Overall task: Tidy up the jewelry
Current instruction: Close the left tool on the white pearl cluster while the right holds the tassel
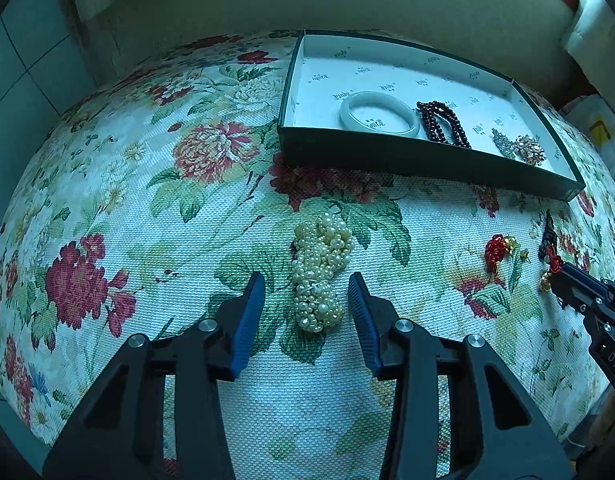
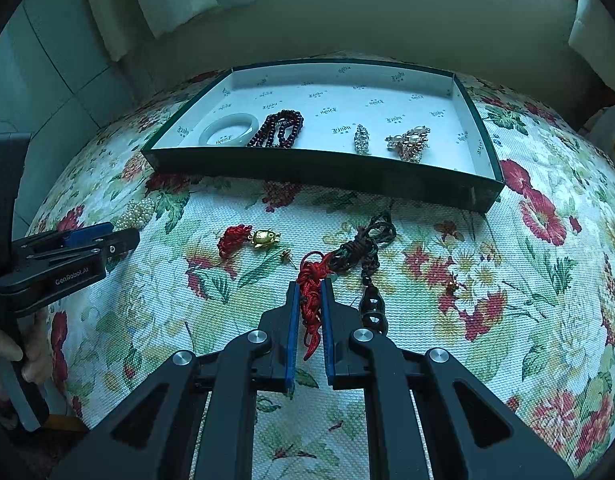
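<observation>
A bundle of cream pearls (image 1: 319, 272) lies on the floral cloth between the blue pads of my left gripper (image 1: 306, 280). The pads stand open on either side and do not touch it. My right gripper (image 2: 310, 283) is shut on a red knotted cord (image 2: 311, 304), which lies against a dark braided cord with a dark pendant (image 2: 371, 308). Whether the two cords are joined I cannot tell. The dark green box (image 2: 307, 168) with white lining holds a white bangle (image 2: 229, 130), dark red beads (image 2: 277, 128), a crystal brooch (image 2: 361, 140) and a pearl brooch (image 2: 411, 142).
A red tassel with a gold turtle charm (image 2: 251, 238) and a small gold earring (image 2: 285, 256) lie loose on the cloth between the two grippers. A hand (image 2: 11, 352) holds the left gripper's handle. A wall runs close behind the box.
</observation>
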The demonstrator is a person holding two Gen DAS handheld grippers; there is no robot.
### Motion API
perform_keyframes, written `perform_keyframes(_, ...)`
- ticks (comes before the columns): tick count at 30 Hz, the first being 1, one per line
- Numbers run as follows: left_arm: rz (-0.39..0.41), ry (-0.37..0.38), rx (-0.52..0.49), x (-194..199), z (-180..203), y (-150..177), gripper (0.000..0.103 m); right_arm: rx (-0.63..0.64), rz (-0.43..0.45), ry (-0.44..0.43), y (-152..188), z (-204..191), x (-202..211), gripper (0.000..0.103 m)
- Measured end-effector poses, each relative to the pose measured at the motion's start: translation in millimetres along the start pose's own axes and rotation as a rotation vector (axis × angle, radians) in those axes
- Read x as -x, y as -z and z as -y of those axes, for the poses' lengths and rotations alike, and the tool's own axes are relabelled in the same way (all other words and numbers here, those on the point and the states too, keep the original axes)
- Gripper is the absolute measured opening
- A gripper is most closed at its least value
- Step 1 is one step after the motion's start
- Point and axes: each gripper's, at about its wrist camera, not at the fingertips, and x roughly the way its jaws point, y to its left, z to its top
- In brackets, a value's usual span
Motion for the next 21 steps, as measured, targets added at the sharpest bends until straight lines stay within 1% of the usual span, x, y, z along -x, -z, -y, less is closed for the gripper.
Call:
perform_keyframes(1, 0.002, 0.002, -0.003, 0.2, -0.3, -0.2, 0.034, -0.001, -0.001, 0.0, 0.1, 0.4, -0.2, 0.011)
perform_keyframes(3, 0.007, 0.009, -0.019, 1.4, 1.2, 0.0, 0.021, -0.003, -0.001, 0.0, 0.3, 1.5, 0.1, 0.011)
perform_keyframes(5, 0.012, 0.008, -0.035, 1.8, 3.9, 0.5, 0.018, -0.005, 0.0, 0.001, 0.4, 2.0, 0.1, 0.011)
perform_keyframes(12, 0.018, 0.022, -0.026, 5.0, 0.4, 4.6, 0.015, -0.006, 0.006, 0.001, 0.8, 1.8, 2.1, 0.011)
perform_keyframes(16, 0.021, 0.039, -0.008, 12.9, -3.9, 6.9, 0.015, -0.006, 0.013, 0.001, 1.8, 0.8, 5.0, 0.011)
perform_keyframes(21, 0.046, 0.057, -0.002, 28.6, -4.2, 5.7, 0.015, -0.005, 0.029, 0.001, 1.9, -0.2, 11.7, 0.01)
